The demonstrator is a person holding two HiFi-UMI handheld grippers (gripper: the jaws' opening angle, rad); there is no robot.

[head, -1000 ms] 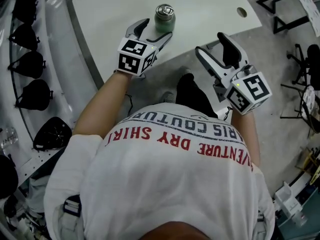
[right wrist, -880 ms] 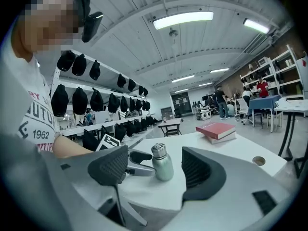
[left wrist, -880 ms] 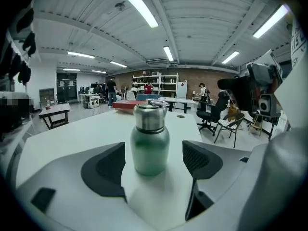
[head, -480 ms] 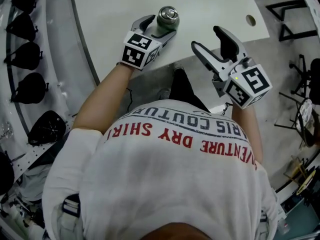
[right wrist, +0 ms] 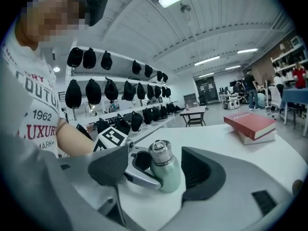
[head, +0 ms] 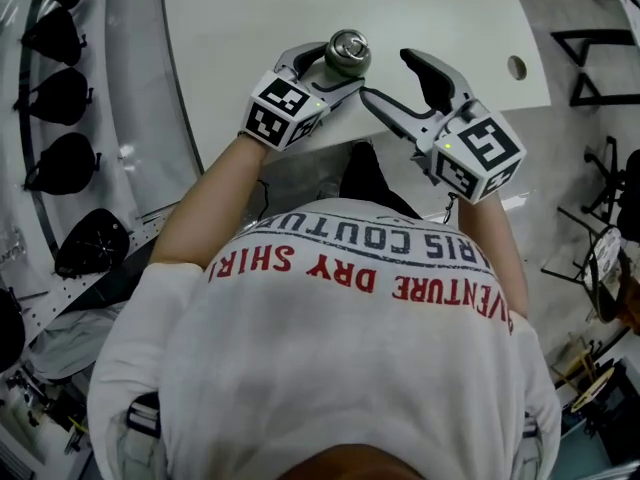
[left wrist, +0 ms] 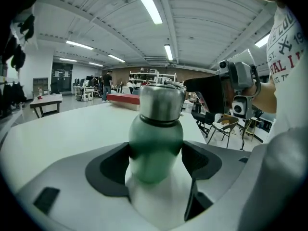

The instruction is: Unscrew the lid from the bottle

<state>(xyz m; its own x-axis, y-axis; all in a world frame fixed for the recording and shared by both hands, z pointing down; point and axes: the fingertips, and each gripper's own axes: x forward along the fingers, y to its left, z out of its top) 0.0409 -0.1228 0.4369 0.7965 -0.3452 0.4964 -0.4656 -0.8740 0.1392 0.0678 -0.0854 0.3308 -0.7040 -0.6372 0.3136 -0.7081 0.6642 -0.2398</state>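
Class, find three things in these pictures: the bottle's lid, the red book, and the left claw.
lid (left wrist: 161,102), left gripper view: the side of the silver cap.
red book (right wrist: 250,123), right gripper view: its top cover.
left claw (left wrist: 156,163), left gripper view: midway between its fingertips, where the green bottle (left wrist: 156,136) sits.

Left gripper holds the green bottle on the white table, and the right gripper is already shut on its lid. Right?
No. The right gripper is open: its jaws stand wide apart, short of the lid and touching nothing, as the right gripper view shows. The left gripper does hold the bottle on the table.
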